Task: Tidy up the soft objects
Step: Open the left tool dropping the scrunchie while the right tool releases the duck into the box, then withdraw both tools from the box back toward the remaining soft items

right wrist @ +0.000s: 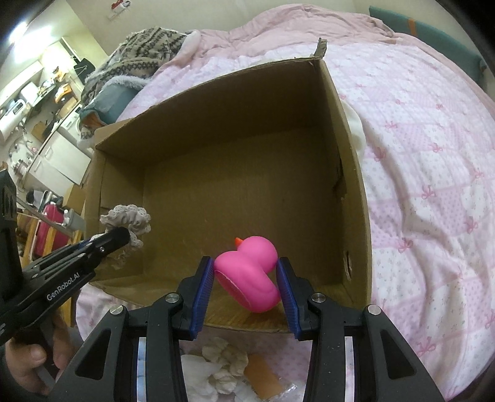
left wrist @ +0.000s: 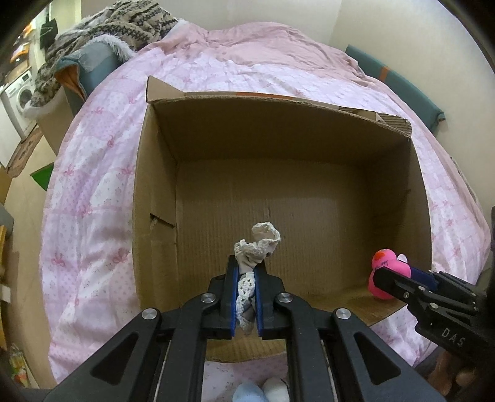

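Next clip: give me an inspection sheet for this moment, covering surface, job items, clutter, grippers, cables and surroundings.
Surface: pink patterned bedspread, rumpled, with an open cardboard box standing on it; the box floor looks bare.
Job's things: cream lace scrunchie and pink rubber duck, both held over the near part of the box.
Clutter: white and blue soft items on the bedspread before the box; white cloth beside the box.
Grippers: left gripper shut on the scrunchie; right gripper shut on the duck.
Cables: nothing seen.
Surroundings: knitted blanket piled at the bed's far corner; washing machine beyond.
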